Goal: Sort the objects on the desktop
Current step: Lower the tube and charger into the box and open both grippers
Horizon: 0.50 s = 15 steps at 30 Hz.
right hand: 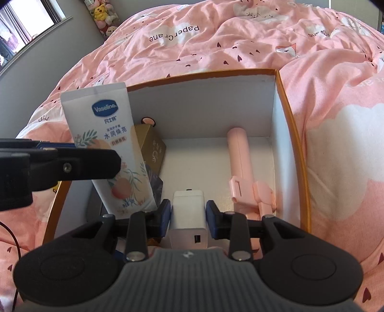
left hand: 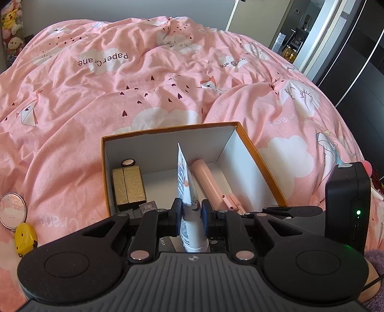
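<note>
An open orange-edged cardboard box (left hand: pixel 252 153) with a white inside sits on the pink quilt; it also shows in the right wrist view (right hand: pixel 285 134). My left gripper (left hand: pixel 191 216) is shut on a white Vaseline hand cream tube (left hand: pixel 186 182), held upright over the box's near edge; the tube (right hand: pixel 108 144) and left gripper (right hand: pixel 79 163) show in the right wrist view. My right gripper (right hand: pixel 188 213) is shut on a white USB charger (right hand: pixel 188 216) over the box's near side. Inside lie a pink selfie stick (right hand: pixel 240 156) and a gold box (left hand: pixel 128 184).
A round pink glitter compact (left hand: pixel 12 210) and a yellow item (left hand: pixel 24 237) lie on the quilt left of the box. A small round pink-topped item (left hand: pixel 128 163) sits behind the gold box. Plush toys (right hand: pixel 103 14) stand at the far wall.
</note>
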Each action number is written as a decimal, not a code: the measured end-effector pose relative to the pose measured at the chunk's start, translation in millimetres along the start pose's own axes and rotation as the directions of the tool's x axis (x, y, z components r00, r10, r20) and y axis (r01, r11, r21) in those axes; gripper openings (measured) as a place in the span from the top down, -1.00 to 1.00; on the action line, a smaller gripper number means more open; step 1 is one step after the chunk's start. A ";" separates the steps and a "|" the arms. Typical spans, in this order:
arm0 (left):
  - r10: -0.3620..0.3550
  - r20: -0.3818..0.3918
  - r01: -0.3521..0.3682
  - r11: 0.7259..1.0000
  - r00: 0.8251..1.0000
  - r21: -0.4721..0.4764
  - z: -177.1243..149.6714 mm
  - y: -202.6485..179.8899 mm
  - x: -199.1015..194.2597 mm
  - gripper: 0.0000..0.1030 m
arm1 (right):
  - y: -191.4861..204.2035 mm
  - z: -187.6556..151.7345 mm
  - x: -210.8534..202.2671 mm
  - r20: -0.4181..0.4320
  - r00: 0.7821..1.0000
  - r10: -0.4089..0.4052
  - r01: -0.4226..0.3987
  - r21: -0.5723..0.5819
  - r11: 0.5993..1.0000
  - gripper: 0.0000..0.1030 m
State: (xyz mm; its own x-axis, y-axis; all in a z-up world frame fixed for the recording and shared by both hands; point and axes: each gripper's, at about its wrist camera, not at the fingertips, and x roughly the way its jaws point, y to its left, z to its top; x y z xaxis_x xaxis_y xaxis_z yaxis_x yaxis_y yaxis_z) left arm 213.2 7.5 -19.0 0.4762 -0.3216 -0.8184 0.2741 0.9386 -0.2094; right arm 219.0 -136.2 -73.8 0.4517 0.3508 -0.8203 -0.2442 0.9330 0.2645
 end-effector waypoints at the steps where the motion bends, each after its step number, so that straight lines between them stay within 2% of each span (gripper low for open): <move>1: 0.002 -0.002 -0.002 1.000 1.000 0.001 -0.2 0.4 0.4 0.63 | 0.3 0.3 0.2 -0.001 1.000 0.001 -0.001 0.000 1.000 0.33; 9: 0.006 -0.015 -0.005 1.000 1.000 0.007 -0.3 1.2 3.8 0.62 | -6.9 4.3 -10.5 0.019 0.998 0.052 -0.053 0.053 0.997 0.33; 15: 0.014 -0.035 -0.014 1.000 0.999 0.015 3.4 0.0 14.1 0.62 | -18.2 15.9 -33.4 0.117 0.991 0.060 -0.071 0.093 0.993 0.35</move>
State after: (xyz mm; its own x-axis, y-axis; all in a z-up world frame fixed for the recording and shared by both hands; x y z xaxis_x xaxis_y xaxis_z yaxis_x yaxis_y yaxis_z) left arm 222.8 2.5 -28.7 0.4501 -0.3038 -0.8397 0.2800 0.9409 -0.1904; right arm 221.9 -163.6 -43.1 0.5332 0.4133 -0.7381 -0.1948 0.9091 0.3683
